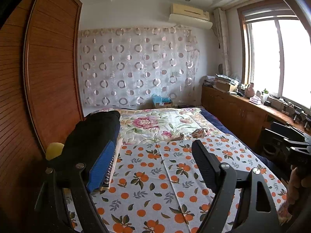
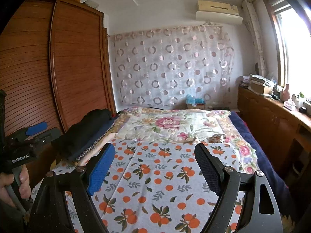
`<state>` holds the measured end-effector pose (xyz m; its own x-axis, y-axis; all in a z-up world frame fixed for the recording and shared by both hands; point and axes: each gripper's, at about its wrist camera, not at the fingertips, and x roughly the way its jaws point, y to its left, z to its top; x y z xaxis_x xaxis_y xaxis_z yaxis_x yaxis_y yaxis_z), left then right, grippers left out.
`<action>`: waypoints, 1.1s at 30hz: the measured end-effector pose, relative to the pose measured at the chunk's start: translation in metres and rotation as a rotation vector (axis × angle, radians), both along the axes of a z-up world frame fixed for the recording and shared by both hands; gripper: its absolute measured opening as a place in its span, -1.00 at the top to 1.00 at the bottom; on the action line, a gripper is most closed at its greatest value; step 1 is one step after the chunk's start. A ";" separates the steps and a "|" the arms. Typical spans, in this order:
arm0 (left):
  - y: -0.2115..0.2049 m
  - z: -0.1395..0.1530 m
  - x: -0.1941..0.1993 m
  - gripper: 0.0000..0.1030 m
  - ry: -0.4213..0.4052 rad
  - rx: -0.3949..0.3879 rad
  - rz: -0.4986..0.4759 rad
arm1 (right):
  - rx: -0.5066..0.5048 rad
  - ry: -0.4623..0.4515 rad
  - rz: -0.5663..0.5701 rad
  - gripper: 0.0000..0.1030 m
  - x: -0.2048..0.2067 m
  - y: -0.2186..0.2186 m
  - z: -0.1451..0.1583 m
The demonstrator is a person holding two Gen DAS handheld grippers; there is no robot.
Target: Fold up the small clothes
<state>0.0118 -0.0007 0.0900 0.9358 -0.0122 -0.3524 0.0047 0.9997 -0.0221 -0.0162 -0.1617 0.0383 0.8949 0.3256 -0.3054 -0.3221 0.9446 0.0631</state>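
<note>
Left gripper [image 1: 155, 165] and right gripper [image 2: 155, 167], jaws spread and empty, above the orange-print cloth [image 2: 155, 184] covering the bed's near end. Small patterned garment [image 1: 200, 132] crumpled toward the bed's far right, past the cloth's far edge: presumably light, limp; best pinched at a hem. Dark folded stack [image 1: 93, 141] along the left edge; path clear.

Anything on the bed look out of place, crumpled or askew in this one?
Only one thing: a small patterned garment lies crumpled in a heap at the far edge of the orange-print cloth, not spread flat. The dark folded pile along the left side looks tidy. Both grippers, left and right, are open and empty.
</note>
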 end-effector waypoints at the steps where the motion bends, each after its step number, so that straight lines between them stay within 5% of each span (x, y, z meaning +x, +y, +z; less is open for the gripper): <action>1: 0.000 -0.001 0.000 -0.60 0.000 0.000 -0.001 | 0.004 0.000 -0.002 -0.66 0.000 0.001 -0.002; 33: 0.001 0.001 -0.002 -0.61 0.001 0.000 -0.001 | 0.001 0.009 -0.010 -0.66 0.023 -0.027 -0.008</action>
